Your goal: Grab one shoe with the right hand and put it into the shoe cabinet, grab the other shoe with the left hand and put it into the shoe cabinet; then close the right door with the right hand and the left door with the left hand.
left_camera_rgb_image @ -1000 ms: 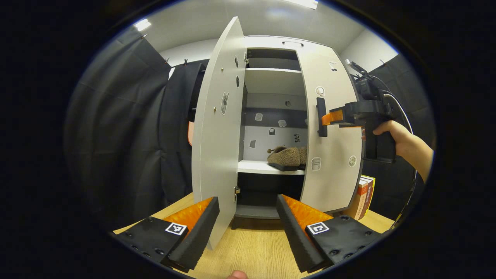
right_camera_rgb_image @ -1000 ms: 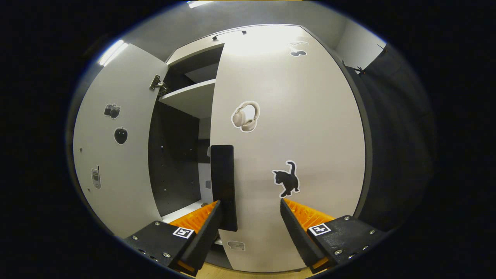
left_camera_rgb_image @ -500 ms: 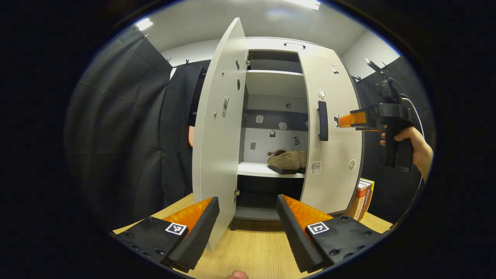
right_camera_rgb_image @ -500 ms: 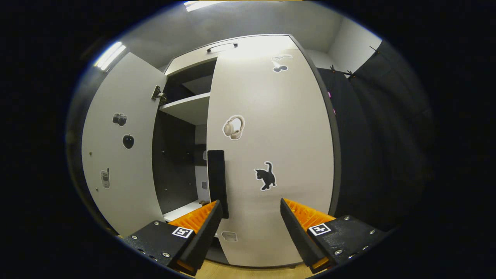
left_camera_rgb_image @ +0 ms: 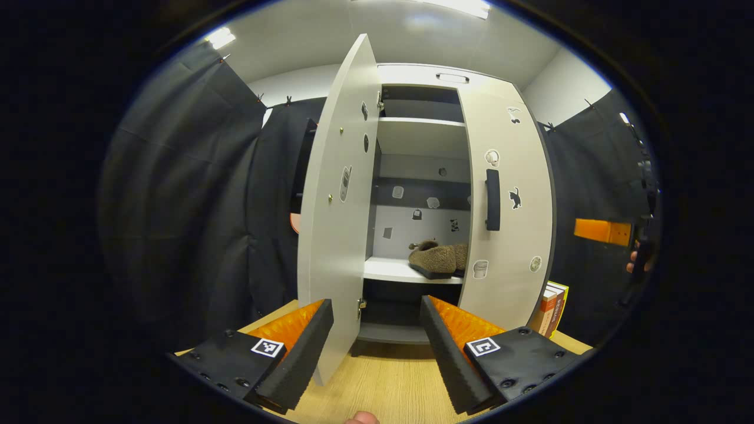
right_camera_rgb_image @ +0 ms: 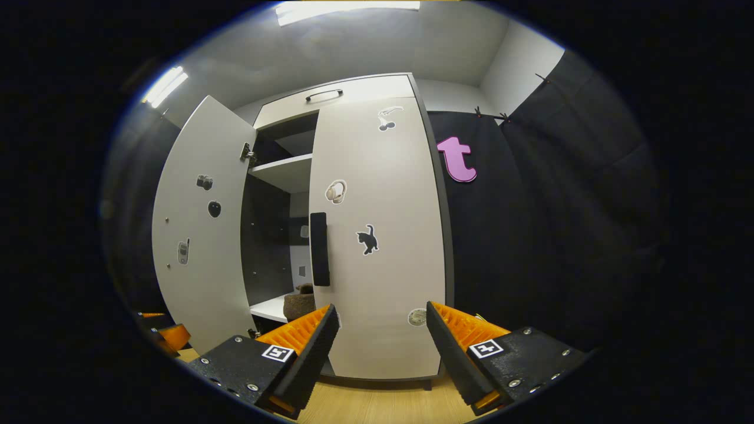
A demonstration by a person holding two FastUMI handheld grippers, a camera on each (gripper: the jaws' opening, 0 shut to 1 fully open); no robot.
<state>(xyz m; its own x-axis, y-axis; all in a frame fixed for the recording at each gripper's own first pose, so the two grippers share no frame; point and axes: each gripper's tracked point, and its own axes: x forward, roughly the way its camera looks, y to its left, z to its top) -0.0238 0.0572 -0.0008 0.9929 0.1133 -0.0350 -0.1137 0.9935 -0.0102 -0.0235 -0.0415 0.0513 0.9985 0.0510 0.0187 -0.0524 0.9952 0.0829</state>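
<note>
Two brown fuzzy shoes (left_camera_rgb_image: 435,258) sit side by side on the white middle shelf of the shoe cabinet (left_camera_rgb_image: 421,138). Its left door (left_camera_rgb_image: 333,235) stands wide open, edge toward me. The right door (left_camera_rgb_image: 509,235) with its dark handle (left_camera_rgb_image: 492,200) looks shut. My left gripper (left_camera_rgb_image: 377,347) is open and holds nothing, low in front of the left door's edge. My right gripper (right_camera_rgb_image: 380,353) is open and holds nothing, back from the right door (right_camera_rgb_image: 377,235). From there one shoe (right_camera_rgb_image: 299,305) peeks past the door edge. The right gripper (left_camera_rgb_image: 589,229) also hangs at the far right.
The cabinet stands on a wooden tabletop (left_camera_rgb_image: 389,388). A few upright books (left_camera_rgb_image: 552,306) lean beside its right side. Black cloth walls close in on both sides. The left gripper (right_camera_rgb_image: 156,327) shows low beside the open left door (right_camera_rgb_image: 197,235).
The right gripper has drawn back and away to the right from the right door's handle, and that door has swung shut. The left gripper has stayed almost still.
</note>
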